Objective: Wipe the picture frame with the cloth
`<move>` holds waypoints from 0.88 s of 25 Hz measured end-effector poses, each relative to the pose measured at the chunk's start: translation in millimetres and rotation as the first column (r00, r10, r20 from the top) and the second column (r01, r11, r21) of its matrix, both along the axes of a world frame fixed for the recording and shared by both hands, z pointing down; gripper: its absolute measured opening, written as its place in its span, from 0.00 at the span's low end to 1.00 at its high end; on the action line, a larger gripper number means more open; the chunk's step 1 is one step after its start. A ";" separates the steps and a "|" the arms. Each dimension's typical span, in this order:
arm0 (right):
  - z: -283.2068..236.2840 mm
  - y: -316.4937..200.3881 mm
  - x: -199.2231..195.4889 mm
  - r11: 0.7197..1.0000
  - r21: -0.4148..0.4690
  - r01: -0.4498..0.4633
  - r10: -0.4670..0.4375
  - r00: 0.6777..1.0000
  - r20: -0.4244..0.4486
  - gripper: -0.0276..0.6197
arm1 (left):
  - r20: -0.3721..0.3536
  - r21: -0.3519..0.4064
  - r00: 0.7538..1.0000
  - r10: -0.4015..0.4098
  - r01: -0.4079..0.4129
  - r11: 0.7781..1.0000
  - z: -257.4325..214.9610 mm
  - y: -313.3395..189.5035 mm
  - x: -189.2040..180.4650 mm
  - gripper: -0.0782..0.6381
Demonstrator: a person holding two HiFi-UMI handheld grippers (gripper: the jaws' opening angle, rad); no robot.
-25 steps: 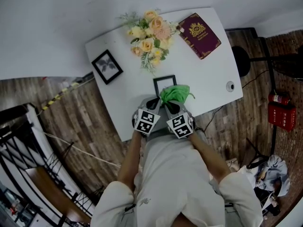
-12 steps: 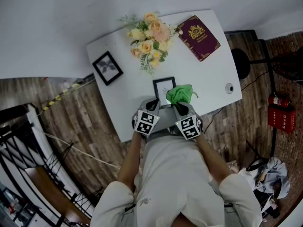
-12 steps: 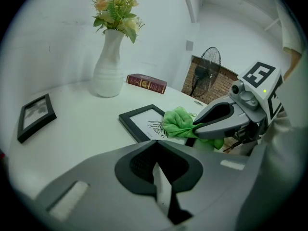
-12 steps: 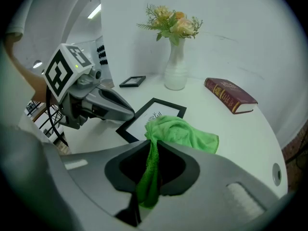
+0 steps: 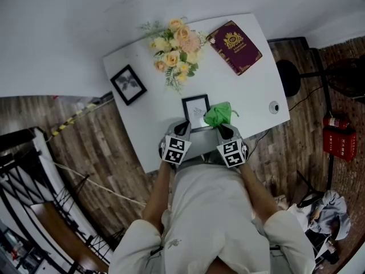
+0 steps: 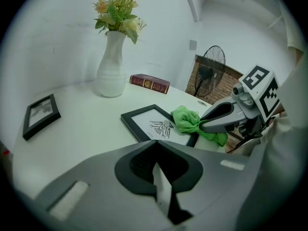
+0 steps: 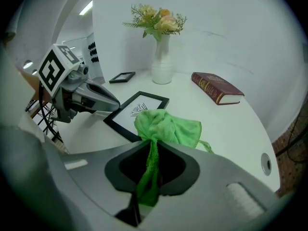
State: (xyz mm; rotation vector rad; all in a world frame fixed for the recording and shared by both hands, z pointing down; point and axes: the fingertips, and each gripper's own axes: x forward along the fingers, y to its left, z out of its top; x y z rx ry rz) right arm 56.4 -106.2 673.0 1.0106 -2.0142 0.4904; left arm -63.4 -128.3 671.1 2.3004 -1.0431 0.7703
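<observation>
The picture frame (image 5: 196, 112) lies flat on the white table (image 5: 142, 124), just ahead of both grippers, with its long axis running away from the person. The right gripper (image 7: 151, 170) is clamped on the green cloth (image 7: 166, 126). A twisted tail of it runs down between the jaws, and the loose bunch spills out ahead of them. That bunch sits at the frame's right edge, over the black border and part of the glass. It seems to rest on the frame, though contact cannot be confirmed from these angles.

The left gripper (image 6: 159, 177) has its jaws together on nothing and is poised near the frame's near left corner, not gripping it.

The coming move turns on one relation: most of the glass lies to the left of the cloth and further from the person. The wipe would probably sweep leftward across the short side, then work away along the long one — and the right gripper is the one placed to do it. The light frame may slide unless the left gripper steadies it.
</observation>
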 end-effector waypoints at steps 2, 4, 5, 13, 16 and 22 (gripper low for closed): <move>-1.0 0.2 5.4 1.000 -0.002 -0.019 0.019 1.000 -0.004 0.11 | 0.003 -0.002 1.000 0.000 0.000 1.000 0.1 -0.2 0.2 0.14; -6.7 -1.5 11.0 0.999 0.010 -0.041 0.041 0.999 0.000 0.11 | 0.013 -0.002 1.000 0.004 -0.004 1.000 -0.6 -0.2 -0.3 0.14; -11.4 -2.9 13.3 0.998 0.019 -0.055 0.054 0.998 0.011 0.11 | 0.019 -0.001 1.000 0.006 -0.006 1.000 -1.3 0.2 -0.8 0.14; -69.9 -23.7 21.2 0.984 0.141 -0.111 0.091 0.986 0.139 0.11 | -0.008 0.057 1.000 -0.023 0.024 0.998 -26.9 -1.4 -6.6 0.14; -93.1 -33.1 15.4 0.976 0.190 -0.105 0.071 0.981 0.178 0.11 | -0.016 0.096 0.999 -0.032 0.034 0.995 -44.4 -6.3 -8.7 0.14; -132.8 -46.3 -0.1 0.959 0.269 -0.091 0.025 0.970 0.242 0.11 | -0.018 0.175 0.998 -0.061 0.063 0.983 -83.1 -16.7 -14.1 0.14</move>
